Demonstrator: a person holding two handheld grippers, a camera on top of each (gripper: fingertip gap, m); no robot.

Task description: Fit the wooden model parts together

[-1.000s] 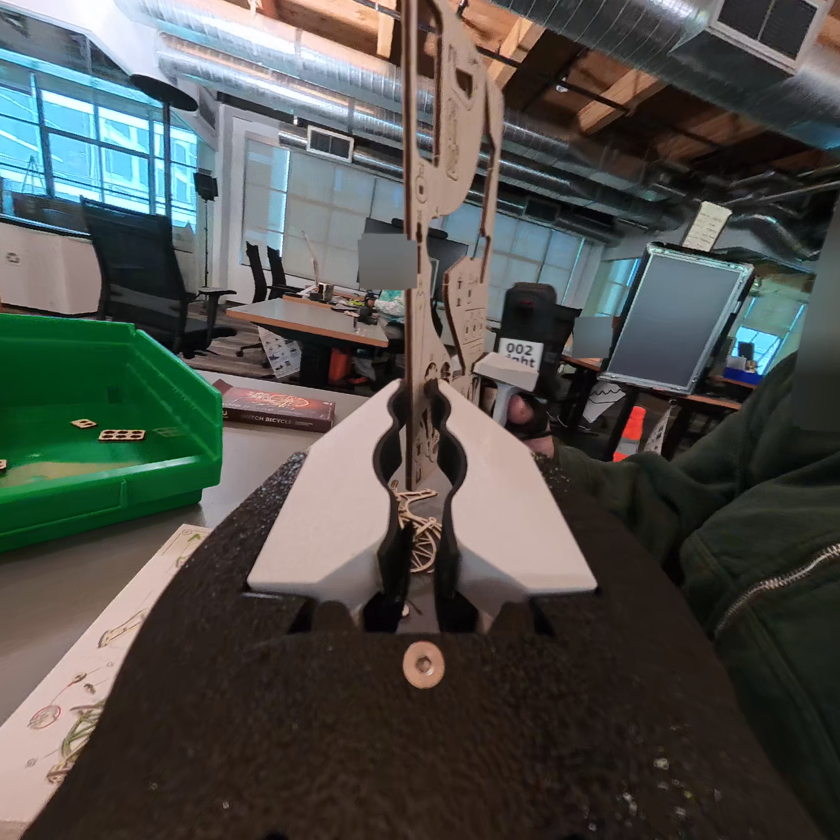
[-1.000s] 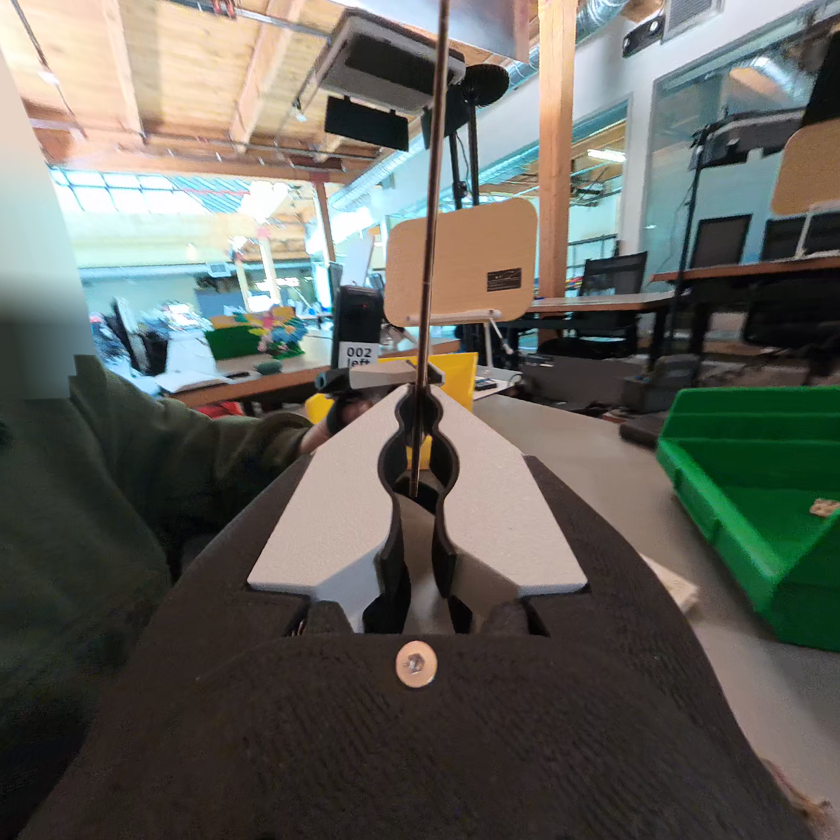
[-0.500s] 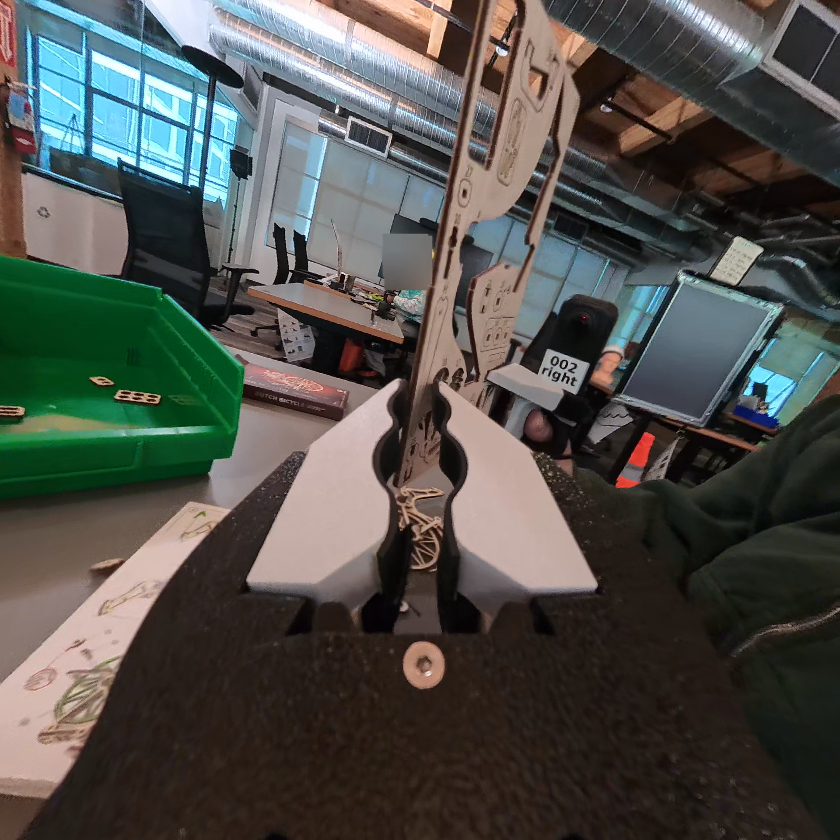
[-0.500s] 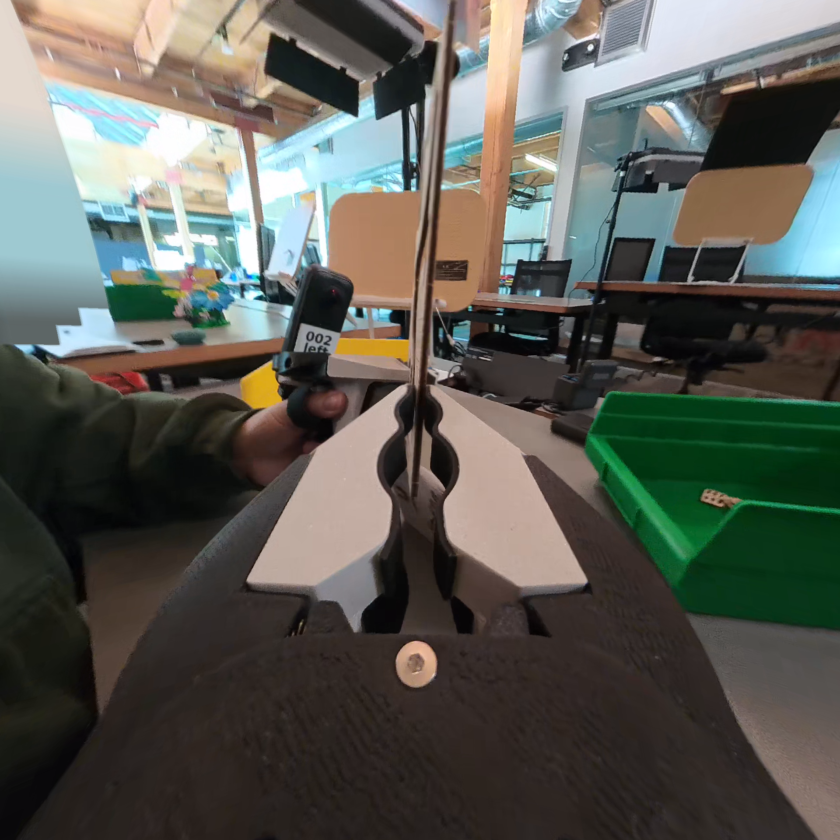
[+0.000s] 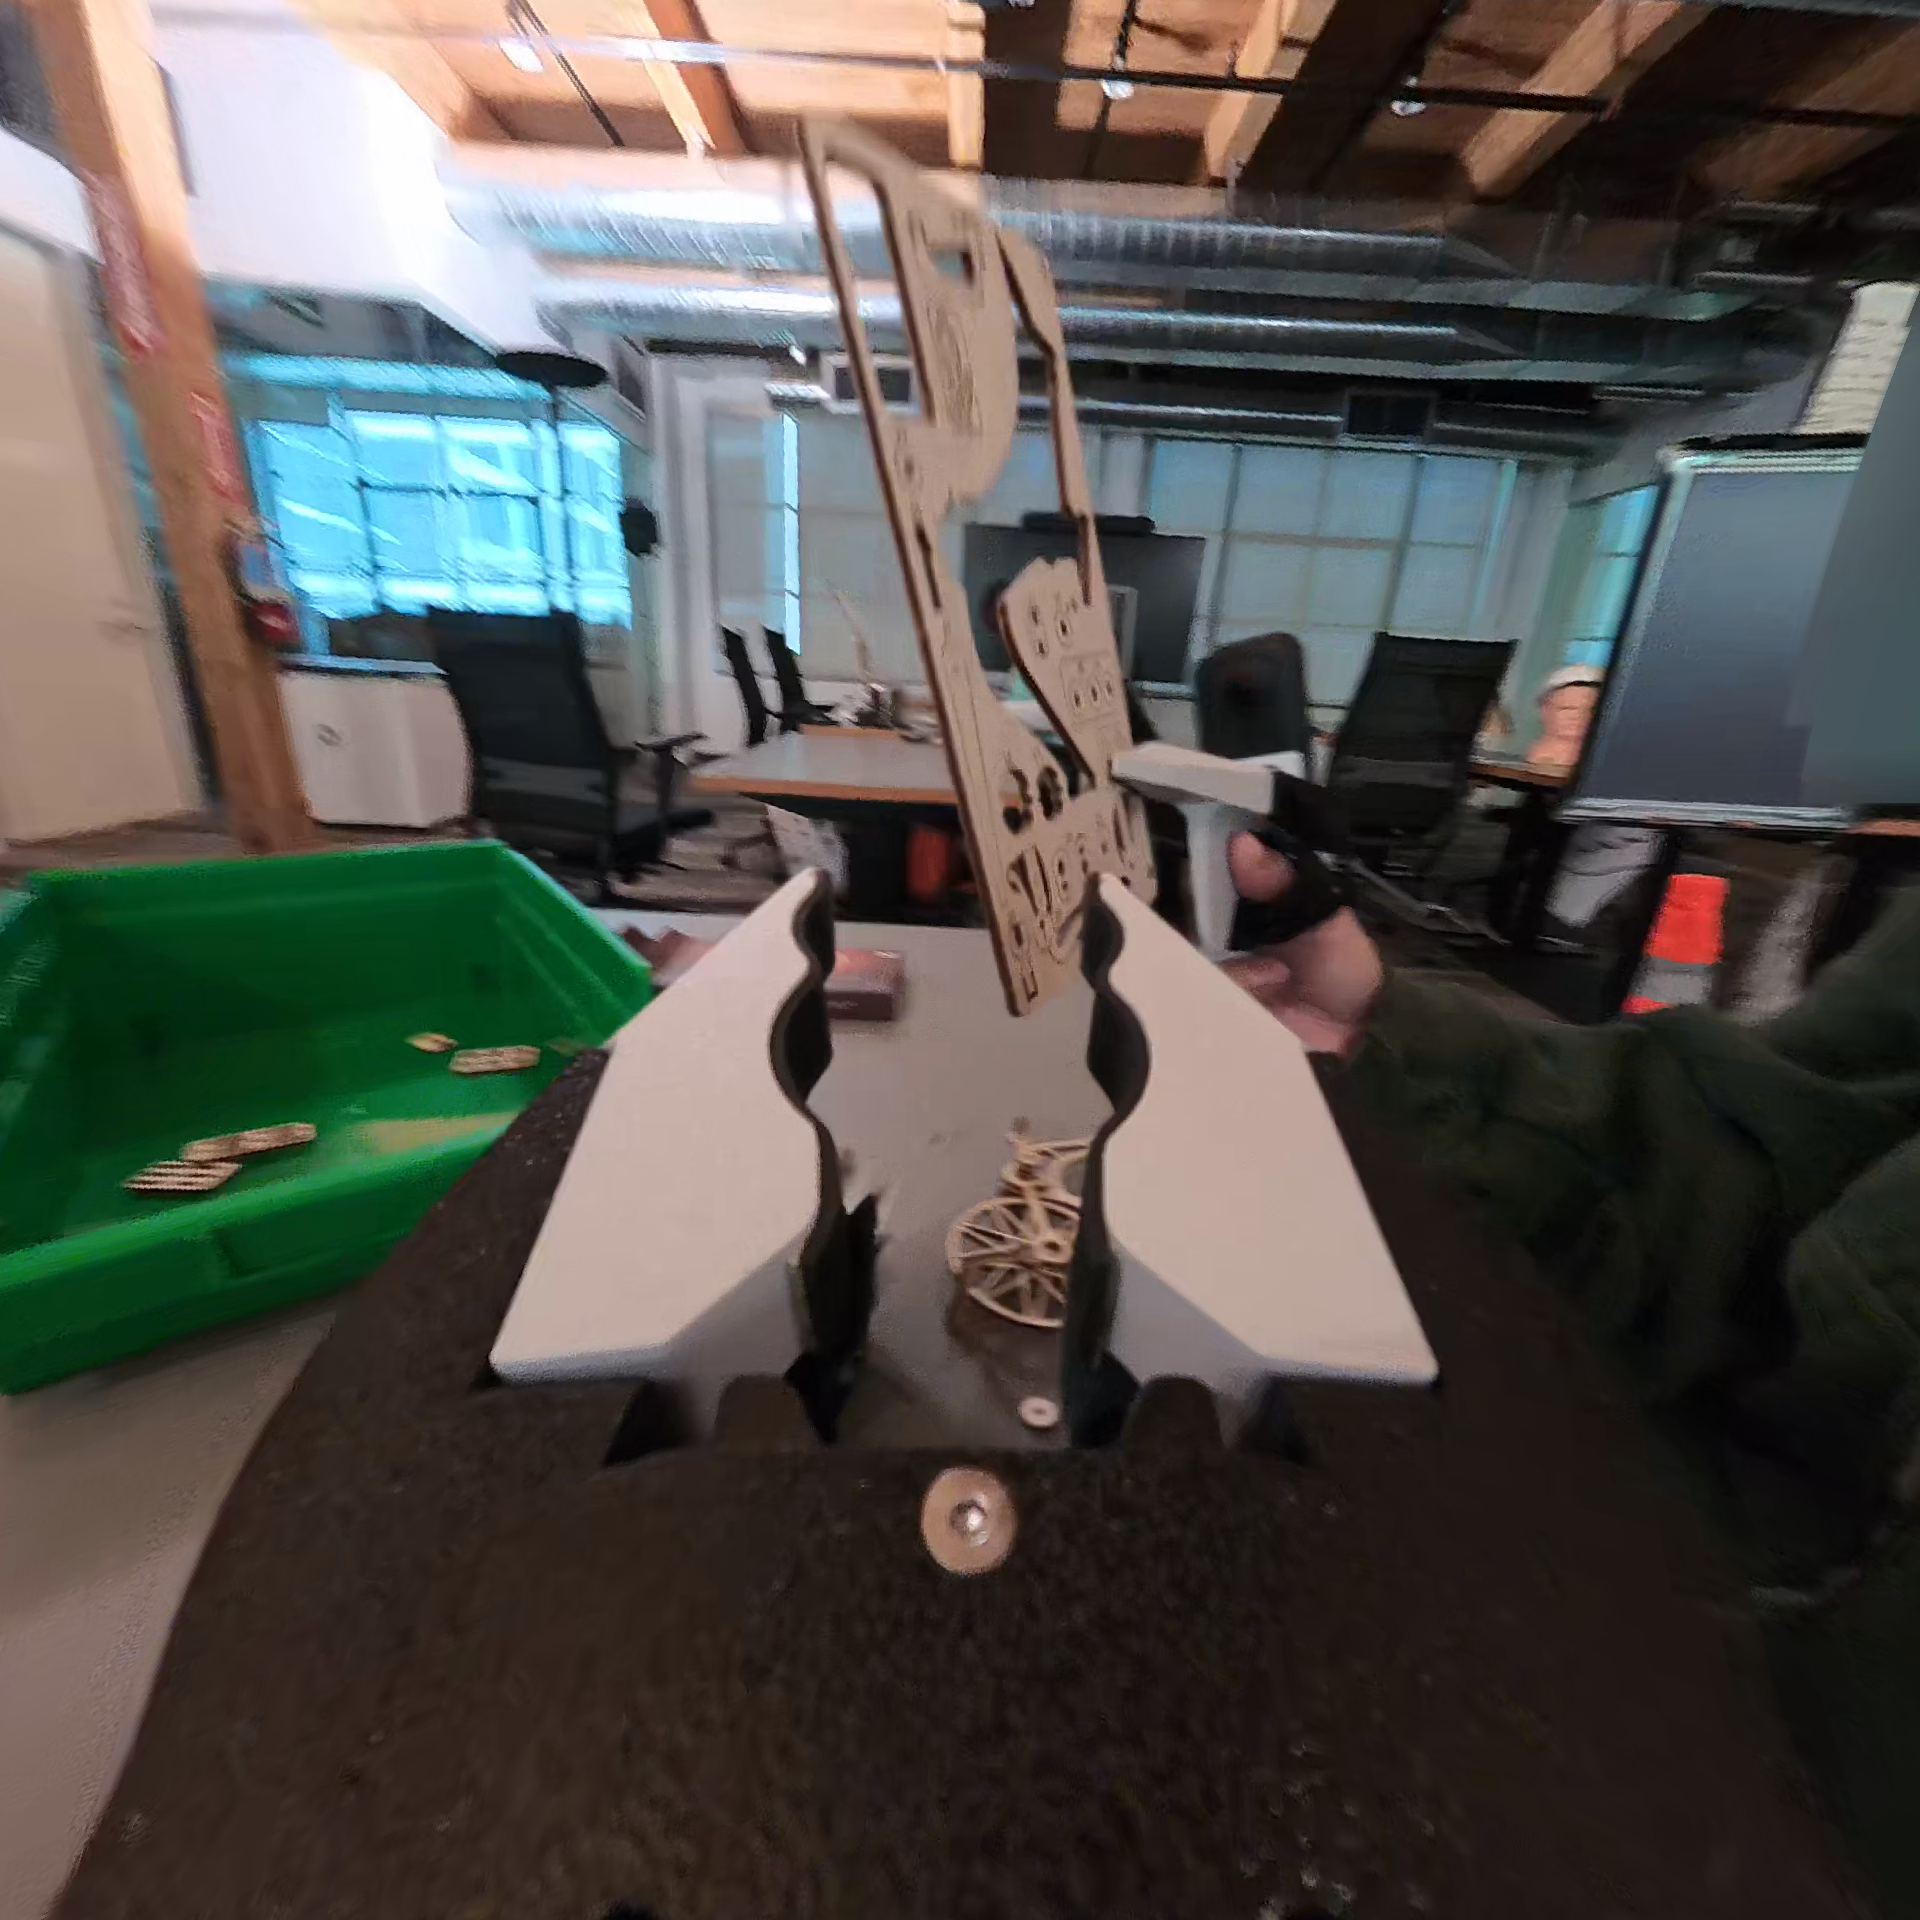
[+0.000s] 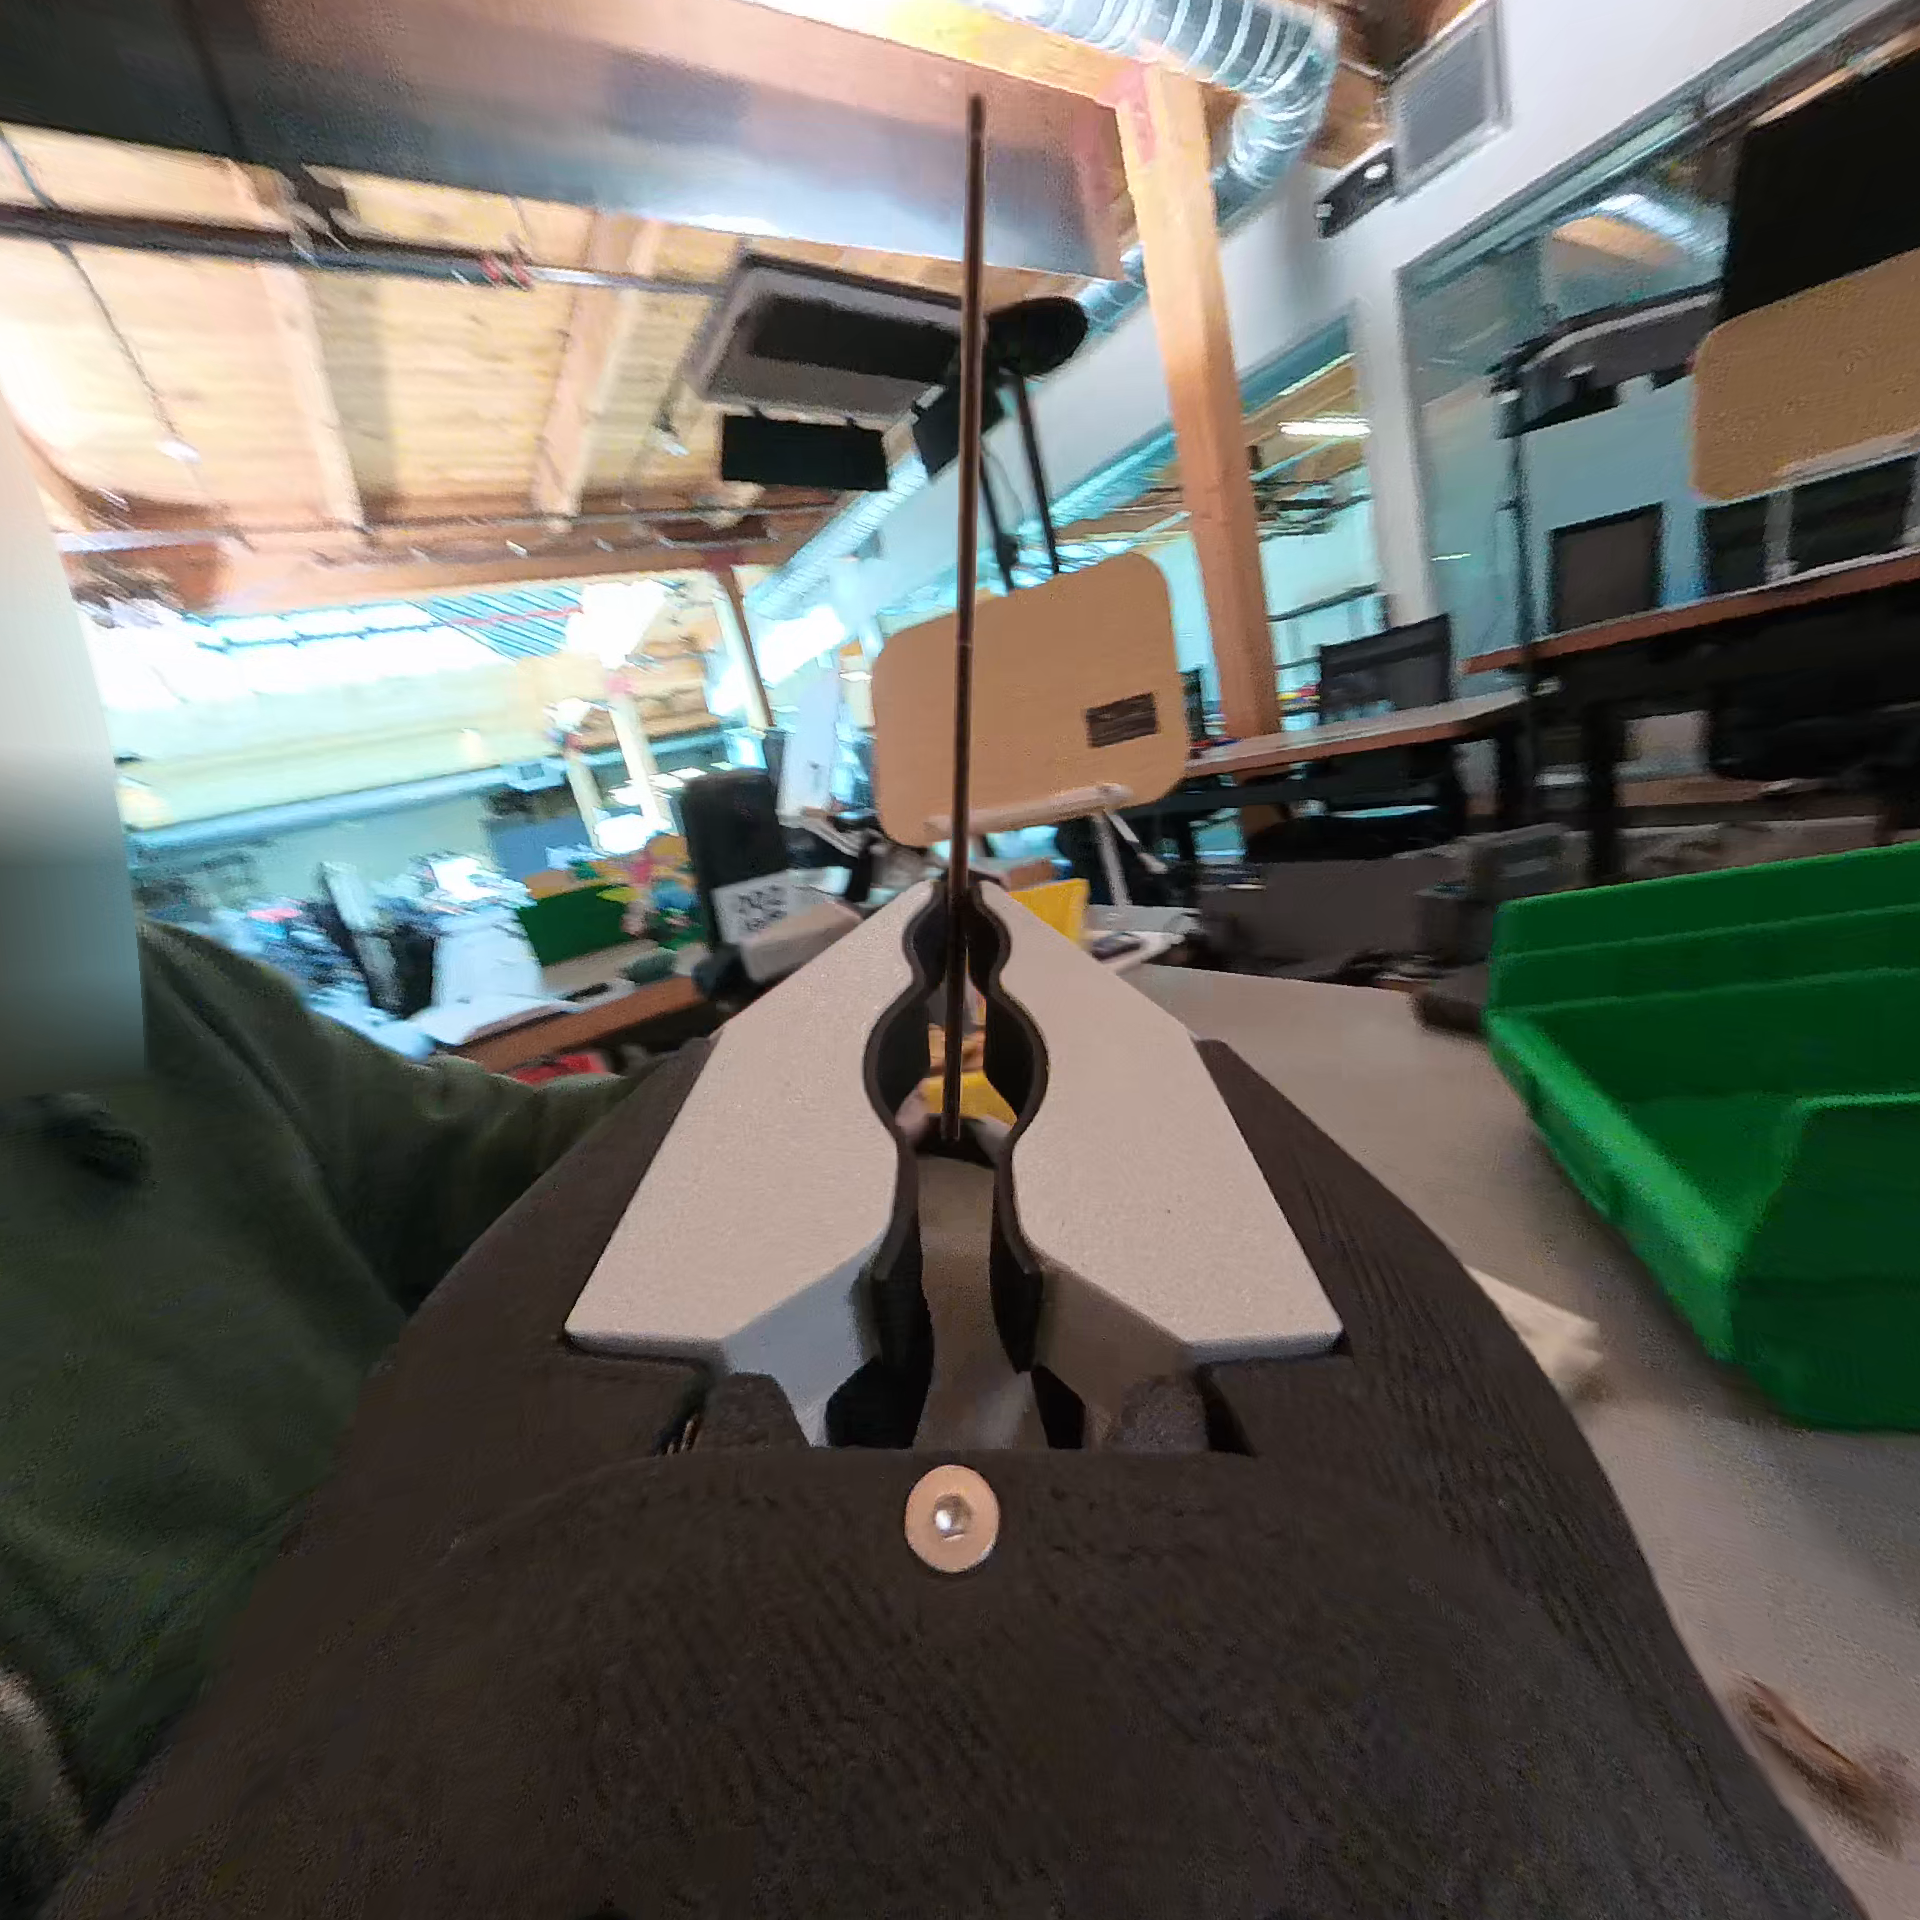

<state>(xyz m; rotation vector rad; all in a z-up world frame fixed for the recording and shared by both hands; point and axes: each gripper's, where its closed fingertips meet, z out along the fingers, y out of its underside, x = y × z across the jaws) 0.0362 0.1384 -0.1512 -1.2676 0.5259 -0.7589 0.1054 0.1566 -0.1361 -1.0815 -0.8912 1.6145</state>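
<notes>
While the two tools face each other over a grey table (image 5: 125, 1538), the scene reads as follows:

Left gripper (image 5: 956, 914): jaws spread wide, gripping nothing; its white fingers (image 5: 707, 1122) stand apart with bare table showing between them.

Right gripper (image 6: 958, 914): closed on the wooden sheet, pinching it near the tips; in the left wrist view the same tool (image 5: 1127, 774) shows farther off, clamped to the sheet's right edge, a person's hand (image 5: 1299, 966) around its handle.

Wooden sheet (image 5: 977, 582): a thin laser-cut panel with cut-outs, held upright and tilted slightly; its lower corner hangs between the tips of the left gripper's open fingers, nearer the right one; whether it touches that finger cannot be told; from the right wrist view it appears edge-on as a dark vertical line (image 6: 968, 520) rising from between the jaws.

Wooden bicycle model (image 5: 1013, 1236): small, pale, lying on the table below the left gripper, seen through the gap beside the right finger.

Green bin (image 5: 260, 1278): on the table to the left, several small wooden pieces (image 5: 218, 1153) on its floor; also seen at the right of the right wrist view (image 6: 1704, 1226).

Sleeve (image 5: 1621, 1174): dark green, reaching in from the right.

Sharpness: both views blurred.
</notes>
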